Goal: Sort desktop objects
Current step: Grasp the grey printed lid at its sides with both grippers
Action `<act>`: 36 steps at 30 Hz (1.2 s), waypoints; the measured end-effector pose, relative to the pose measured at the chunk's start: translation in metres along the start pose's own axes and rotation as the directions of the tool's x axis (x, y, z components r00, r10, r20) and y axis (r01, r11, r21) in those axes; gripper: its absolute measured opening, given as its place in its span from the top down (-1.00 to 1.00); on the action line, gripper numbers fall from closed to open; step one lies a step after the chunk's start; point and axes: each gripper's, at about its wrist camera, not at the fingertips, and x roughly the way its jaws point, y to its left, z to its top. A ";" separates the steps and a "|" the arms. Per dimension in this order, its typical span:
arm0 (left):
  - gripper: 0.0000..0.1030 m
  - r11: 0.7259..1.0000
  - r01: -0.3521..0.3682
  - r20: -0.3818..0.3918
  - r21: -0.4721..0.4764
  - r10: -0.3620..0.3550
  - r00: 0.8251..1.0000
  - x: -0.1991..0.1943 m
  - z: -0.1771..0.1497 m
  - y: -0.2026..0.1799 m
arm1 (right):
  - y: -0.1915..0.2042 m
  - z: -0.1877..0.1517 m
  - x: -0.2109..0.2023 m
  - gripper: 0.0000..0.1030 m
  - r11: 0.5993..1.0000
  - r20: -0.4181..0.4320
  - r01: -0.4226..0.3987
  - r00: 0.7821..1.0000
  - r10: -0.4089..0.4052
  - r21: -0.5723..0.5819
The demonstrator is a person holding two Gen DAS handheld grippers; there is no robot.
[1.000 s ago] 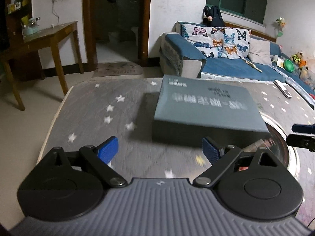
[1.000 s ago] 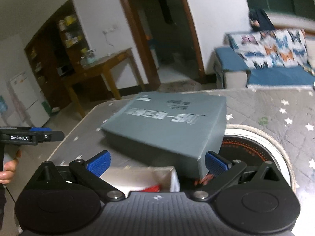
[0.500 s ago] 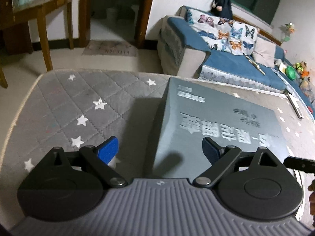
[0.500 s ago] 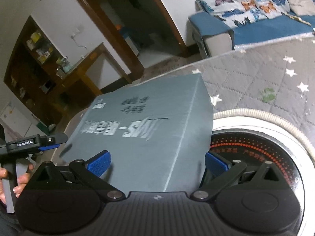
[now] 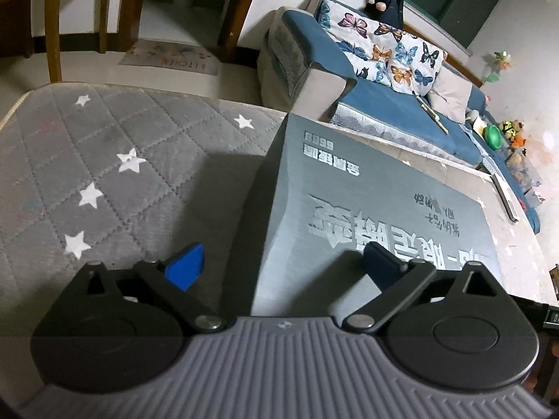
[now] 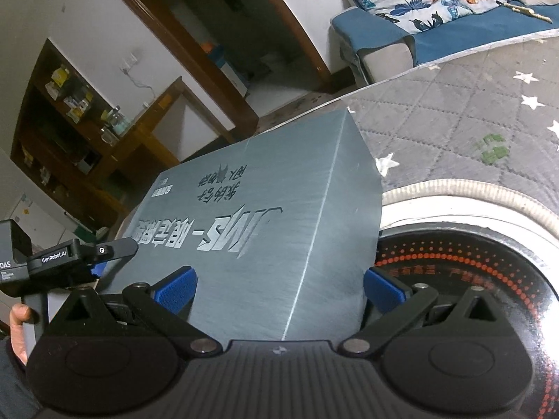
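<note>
- One grey box point(image 5: 367, 209) with silver lettering lies on the star-quilted worktop point(image 5: 104, 160); two hand-held grippers are present.
- The left hand-held gripper point(image 5: 283, 267) is spread wide, straddling the box's near left edge: one blue pad beside the box, the other over its top.
- The right hand-held gripper point(image 6: 279, 288) is also spread wide, its pads on either side of the box's near right corner; whether they touch it I cannot tell.
- Compared with a second ago, both grippers sit closer and higher over the box; the white carton then visible under the right one is now out of view.
- Only the right view shows the round black cooktop point(image 6: 471, 272), just beside the box, and a person's fingers point(image 6: 19, 314) on the left gripper's handle.
- Only the left view shows the doormat point(image 5: 171, 57).
</note>
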 end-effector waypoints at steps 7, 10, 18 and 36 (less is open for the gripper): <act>-0.94 1.000 0.024 -0.010 0.007 -0.024 1.000 0.003 -0.005 -0.006 | 0.005 0.001 0.004 -1.00 1.000 -0.004 0.004 1.000 -0.004 -0.006; -0.94 0.999 0.034 -0.014 0.010 -0.034 0.999 0.004 -0.007 -0.009 | 0.007 0.002 0.005 -1.00 1.000 -0.012 0.000 1.000 0.000 -0.008; -0.94 0.999 0.028 0.046 0.035 -0.029 0.998 -0.016 0.001 -0.021 | 0.015 0.009 0.003 -1.00 0.999 0.005 -0.043 0.999 0.043 -0.002; -0.94 0.999 0.023 0.131 -0.021 -0.020 0.991 -0.113 -0.012 -0.047 | 0.072 0.018 -0.074 -1.00 0.992 0.074 -0.064 0.995 0.072 -0.111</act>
